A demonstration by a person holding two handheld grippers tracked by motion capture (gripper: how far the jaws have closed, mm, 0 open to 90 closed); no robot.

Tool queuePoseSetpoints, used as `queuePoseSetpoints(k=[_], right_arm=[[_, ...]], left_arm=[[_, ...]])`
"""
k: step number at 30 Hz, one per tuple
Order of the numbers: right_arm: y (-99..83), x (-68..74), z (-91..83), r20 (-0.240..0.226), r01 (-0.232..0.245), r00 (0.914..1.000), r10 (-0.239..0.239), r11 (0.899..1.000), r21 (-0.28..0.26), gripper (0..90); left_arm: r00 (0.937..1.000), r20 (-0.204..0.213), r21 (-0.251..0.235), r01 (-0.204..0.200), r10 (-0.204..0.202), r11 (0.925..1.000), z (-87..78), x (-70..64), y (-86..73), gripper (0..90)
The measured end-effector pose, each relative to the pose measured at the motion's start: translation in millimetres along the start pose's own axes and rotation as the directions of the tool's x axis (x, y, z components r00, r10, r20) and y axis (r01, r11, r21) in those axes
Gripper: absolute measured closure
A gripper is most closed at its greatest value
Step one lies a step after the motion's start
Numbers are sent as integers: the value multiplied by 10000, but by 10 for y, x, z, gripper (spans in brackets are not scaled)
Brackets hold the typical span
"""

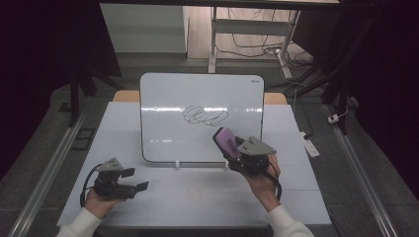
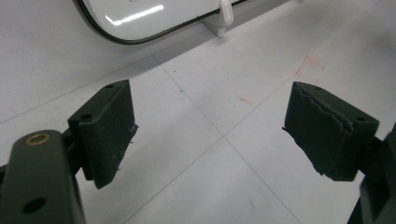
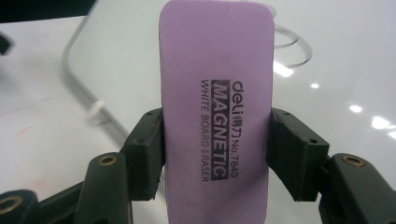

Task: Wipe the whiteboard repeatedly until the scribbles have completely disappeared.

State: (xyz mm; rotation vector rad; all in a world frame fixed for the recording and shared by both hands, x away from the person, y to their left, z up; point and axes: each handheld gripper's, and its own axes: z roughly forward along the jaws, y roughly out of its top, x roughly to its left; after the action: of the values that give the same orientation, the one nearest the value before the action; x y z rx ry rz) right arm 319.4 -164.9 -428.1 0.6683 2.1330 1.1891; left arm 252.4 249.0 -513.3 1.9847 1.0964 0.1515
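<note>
While the right gripper (image 1: 228, 143) clamps a purple rectangular magnetic whiteboard eraser (image 3: 215, 107) by its long sides, just below the black looped scribble (image 1: 206, 115) on the propped white glossy whiteboard (image 1: 163, 128), the left gripper (image 1: 134, 179) rests at seven o'clock on the white table (image 1: 197, 197), jaws spread wide, holding nothing

Purple whiteboard eraser (image 3: 215, 112) upright before scribbled whiteboard (image 1: 197, 106) propped on table.

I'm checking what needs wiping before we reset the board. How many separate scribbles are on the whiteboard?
1: a single cluster of overlapping black loops near the middle of the whiteboard, just above the purple eraser held in the right gripper. The eraser may hide marks behind it.
</note>
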Motion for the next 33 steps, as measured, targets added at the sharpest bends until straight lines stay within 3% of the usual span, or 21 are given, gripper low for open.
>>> queuePoseSetpoints(k=[2, 7, 11, 15, 18, 27, 33], right_arm=[[83, -71, 52, 105, -278, 9996, 279, 9995, -115, 402], [287, -228, 166, 563, -441, 9974, 449, 9989, -154, 402], [358, -321, 211, 828, -667, 9942, 680, 9976, -185, 402], [458, -454, 289, 1185, -962, 9884, 950, 9954, 43, 402], [505, -505, 347, 1446, -892, 9858, 849, 9957, 232, 403], [530, -519, 594, 1687, -817, 9831, 716, 9952, 540, 403], [534, -494, 640, 1794, -696, 9820, 586, 9960, 556, 404]], left_arm=[[10000, 51, 19, -22, 22, 10000, 8, -7, 3, 167], [9999, 154, 62, -65, 64, 10000, 25, -15, 10, 166], [9997, 241, 45, -51, 50, 10000, 25, -4, 4, 165], [9995, 318, -13, -7, 8, 10000, 16, 5, 4, 163], [9996, 296, -28, -4, 5, 10000, 14, 0, 4, 163], [9994, 341, -32, -10, 11, 10000, 17, 6, 3, 161], [9994, 351, -38, 8, -7, 10000, 16, 13, 1, 162]])
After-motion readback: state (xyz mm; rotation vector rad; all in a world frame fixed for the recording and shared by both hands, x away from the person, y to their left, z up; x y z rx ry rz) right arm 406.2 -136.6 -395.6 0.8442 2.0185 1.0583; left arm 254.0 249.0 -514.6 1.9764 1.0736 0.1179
